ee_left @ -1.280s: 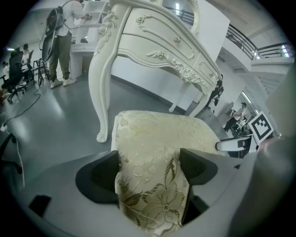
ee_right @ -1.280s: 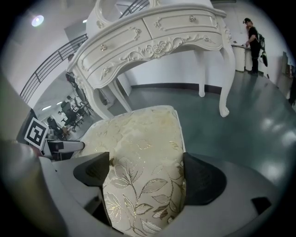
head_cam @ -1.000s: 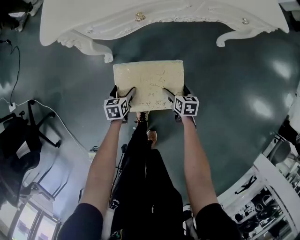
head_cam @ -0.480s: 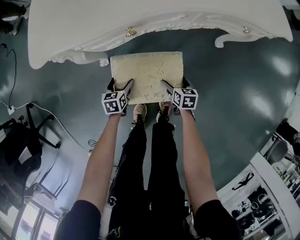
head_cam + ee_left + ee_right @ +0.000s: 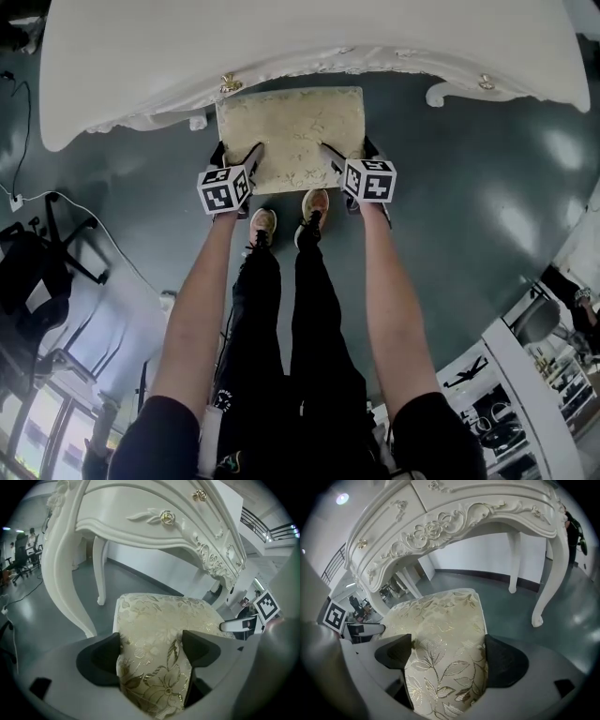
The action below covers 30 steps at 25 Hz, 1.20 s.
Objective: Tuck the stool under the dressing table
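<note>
The stool (image 5: 291,131) has a cream cushion with a gold floral pattern, and its far edge lies under the front edge of the white carved dressing table (image 5: 281,47). My left gripper (image 5: 242,161) is shut on the cushion's near left corner, my right gripper (image 5: 343,159) on its near right corner. In the left gripper view the cushion (image 5: 159,620) fills the gap between the pads of the left gripper (image 5: 154,651). In the right gripper view the cushion (image 5: 436,620) is likewise clamped by the right gripper (image 5: 447,656), below the table's drawer front (image 5: 454,522).
The table's curved legs stand to either side of the stool, the left leg (image 5: 65,583) and the right leg (image 5: 548,573). The person's feet (image 5: 314,206) are just behind the stool. A black office chair (image 5: 37,272) stands left and shelving (image 5: 525,394) at the lower right.
Both grippers and the stool have slid forward toward the table; the stool's far edge now lies under the tabletop. The person's feet have stepped forward after it.
</note>
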Tool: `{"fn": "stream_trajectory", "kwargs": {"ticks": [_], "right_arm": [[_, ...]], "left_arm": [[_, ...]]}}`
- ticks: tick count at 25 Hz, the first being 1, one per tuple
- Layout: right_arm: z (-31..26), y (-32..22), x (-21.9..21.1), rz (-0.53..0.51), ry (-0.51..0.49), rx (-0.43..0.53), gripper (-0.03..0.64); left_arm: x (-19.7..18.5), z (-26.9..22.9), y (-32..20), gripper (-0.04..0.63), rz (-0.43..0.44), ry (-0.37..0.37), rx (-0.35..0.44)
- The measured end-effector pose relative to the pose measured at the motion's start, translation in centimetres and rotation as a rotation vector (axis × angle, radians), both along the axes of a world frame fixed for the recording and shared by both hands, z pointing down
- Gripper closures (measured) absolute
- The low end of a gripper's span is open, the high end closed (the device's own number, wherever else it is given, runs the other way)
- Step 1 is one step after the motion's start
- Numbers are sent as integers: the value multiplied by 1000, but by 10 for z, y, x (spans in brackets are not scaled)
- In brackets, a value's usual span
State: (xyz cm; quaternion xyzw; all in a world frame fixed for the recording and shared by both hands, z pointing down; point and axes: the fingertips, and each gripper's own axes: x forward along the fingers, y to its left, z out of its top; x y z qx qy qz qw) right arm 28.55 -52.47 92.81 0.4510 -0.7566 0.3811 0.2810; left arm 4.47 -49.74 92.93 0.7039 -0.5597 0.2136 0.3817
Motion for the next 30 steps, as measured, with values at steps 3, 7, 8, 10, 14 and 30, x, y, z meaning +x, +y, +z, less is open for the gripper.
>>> {"fn": "stream_trajectory", "kwargs": {"ticks": [3,7,8,10,14,30], "right_arm": [[0,-22,8,-11,-3,11,110],[-2,-43,13,-17,-6,27,112],[-2,-48,14,-16,-6,30,112],[-1,-56,18,-13,-3,33,112],[0,-70,26,-7,5,31,112],[-10,-66,42,-1,22,-2,132]], "left_arm": [[9,0,-19,169,-8,2,1],[14,1,-40,169,-17,-2,0],[15,1,-44,169,-17,-2,1],[19,1,-54,169,-13,-4,2],[27,1,-70,169,-6,-9,-10],[30,-13,-68,186,-44,-92,-33]]}}
